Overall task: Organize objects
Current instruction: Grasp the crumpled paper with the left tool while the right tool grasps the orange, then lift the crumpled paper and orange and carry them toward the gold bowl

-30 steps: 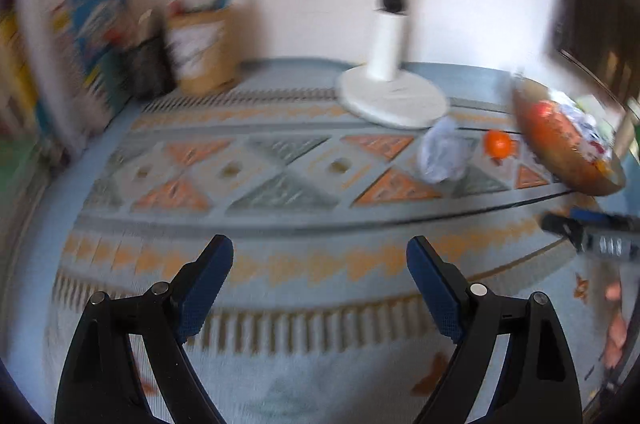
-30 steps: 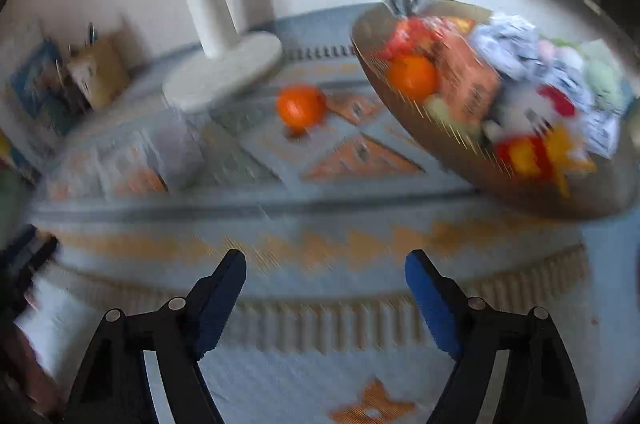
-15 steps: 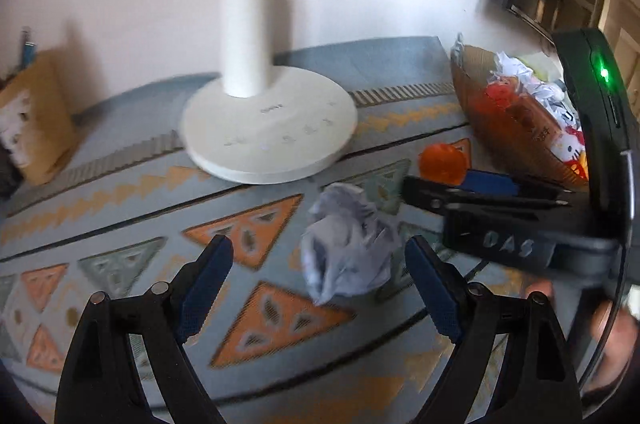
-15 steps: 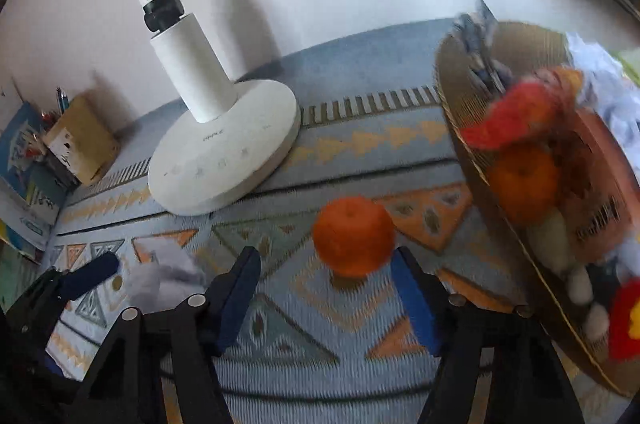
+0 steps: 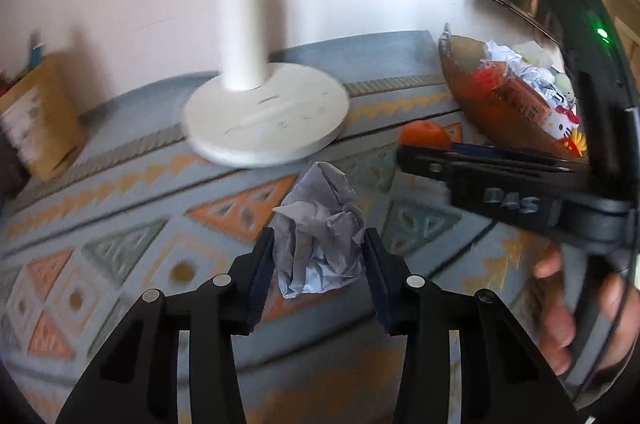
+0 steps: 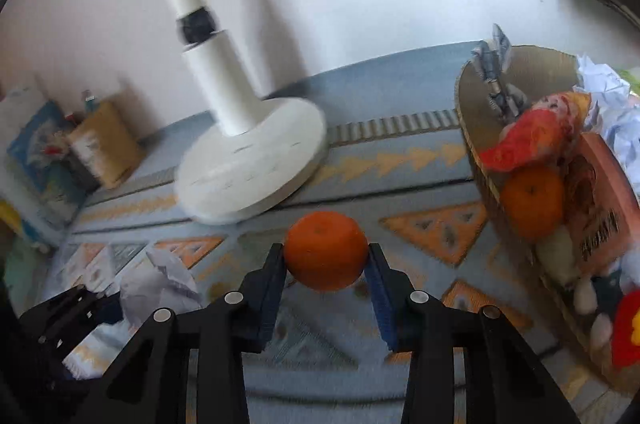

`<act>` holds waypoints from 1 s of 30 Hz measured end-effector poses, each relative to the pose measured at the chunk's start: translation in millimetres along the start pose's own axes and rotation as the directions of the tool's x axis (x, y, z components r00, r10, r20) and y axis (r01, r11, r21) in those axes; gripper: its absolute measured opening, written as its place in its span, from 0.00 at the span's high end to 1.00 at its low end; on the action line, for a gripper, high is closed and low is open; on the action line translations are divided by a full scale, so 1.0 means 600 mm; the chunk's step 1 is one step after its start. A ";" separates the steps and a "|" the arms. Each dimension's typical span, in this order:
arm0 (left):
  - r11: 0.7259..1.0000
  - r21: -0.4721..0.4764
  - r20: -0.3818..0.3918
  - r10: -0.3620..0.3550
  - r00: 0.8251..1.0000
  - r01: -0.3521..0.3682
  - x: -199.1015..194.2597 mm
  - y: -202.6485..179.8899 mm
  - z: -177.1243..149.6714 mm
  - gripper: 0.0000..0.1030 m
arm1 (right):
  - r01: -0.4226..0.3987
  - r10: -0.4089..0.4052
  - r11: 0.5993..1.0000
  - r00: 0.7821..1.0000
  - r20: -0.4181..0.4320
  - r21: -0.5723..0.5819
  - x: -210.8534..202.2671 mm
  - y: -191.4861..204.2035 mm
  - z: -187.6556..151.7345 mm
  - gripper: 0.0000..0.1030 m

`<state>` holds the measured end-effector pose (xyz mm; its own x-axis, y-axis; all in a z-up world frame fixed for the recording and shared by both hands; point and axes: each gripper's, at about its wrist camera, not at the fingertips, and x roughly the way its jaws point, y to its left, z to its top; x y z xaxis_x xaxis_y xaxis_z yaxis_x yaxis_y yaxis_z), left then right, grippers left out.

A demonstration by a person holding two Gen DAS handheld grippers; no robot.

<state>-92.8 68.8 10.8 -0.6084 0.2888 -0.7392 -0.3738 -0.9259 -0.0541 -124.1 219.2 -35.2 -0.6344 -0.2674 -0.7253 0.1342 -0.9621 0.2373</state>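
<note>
Left gripper (image 5: 319,256): jaws closing – the crumpled paper ball (image 5: 318,230) sits squarely between the fingers, both pads at its flanks and touching.
Paper ball position: on the patterned rug (image 5: 120,224), just in front of the white lamp base (image 5: 266,123); the wad stands taller than it is wide, its long axis running away from the camera between the fingers.
Right gripper (image 6: 326,264): jaws closing on the orange (image 6: 326,251); both pads meet the fruit at its widest line, pinching it left and right.
Orange position: on the rug, between the lamp base (image 6: 250,159) and the cardboard basket (image 6: 472,127), nearer the basket.
Governing relation: the basket lies to the right of both grippers – the right gripper is the nearer, with open rug between the orange and the basket rim; the left gripper must cross behind or over the right hand (image 5: 580,308) to reach the same rim (image 5: 452,63).
Basket state: already heaped with paper, toys, a carton and a second orange (image 6: 532,201); free room appears only near the rear wall.
Judgement: lift is the likely next move; right side should deliver first to clear the path.
</note>
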 end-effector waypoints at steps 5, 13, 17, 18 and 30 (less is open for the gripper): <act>0.993 -0.105 0.019 0.053 0.998 -0.051 -0.065 0.024 -0.059 0.61 | -0.141 0.140 0.990 0.988 -0.067 -0.007 -0.057 0.017 -0.066 0.62; 0.955 -0.259 0.065 0.164 0.984 -0.142 -0.147 0.054 -0.139 0.61 | -0.137 0.118 0.968 0.988 -0.097 -0.212 -0.147 0.048 -0.183 0.62; 0.941 -0.287 0.094 0.212 0.973 -0.178 -0.158 0.061 -0.153 0.61 | -0.085 0.057 0.954 0.993 -0.103 -0.288 -0.145 0.061 -0.219 0.62; 0.944 -0.278 0.107 0.217 0.970 -0.180 -0.159 0.058 -0.154 0.60 | -0.079 0.047 0.952 0.993 -0.113 -0.295 -0.144 0.061 -0.222 0.56; 0.953 -0.267 0.121 0.180 0.976 -0.143 -0.162 0.051 -0.157 0.58 | -0.045 0.029 0.955 0.998 -0.058 -0.292 -0.157 0.059 -0.226 0.31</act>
<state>20.7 -10.6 17.5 -0.7461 0.1445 -0.6499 -0.0827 -0.9887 -0.1249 43.5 203.1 -46.3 -0.5850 -0.2981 -0.7542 0.3787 -0.9228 0.0710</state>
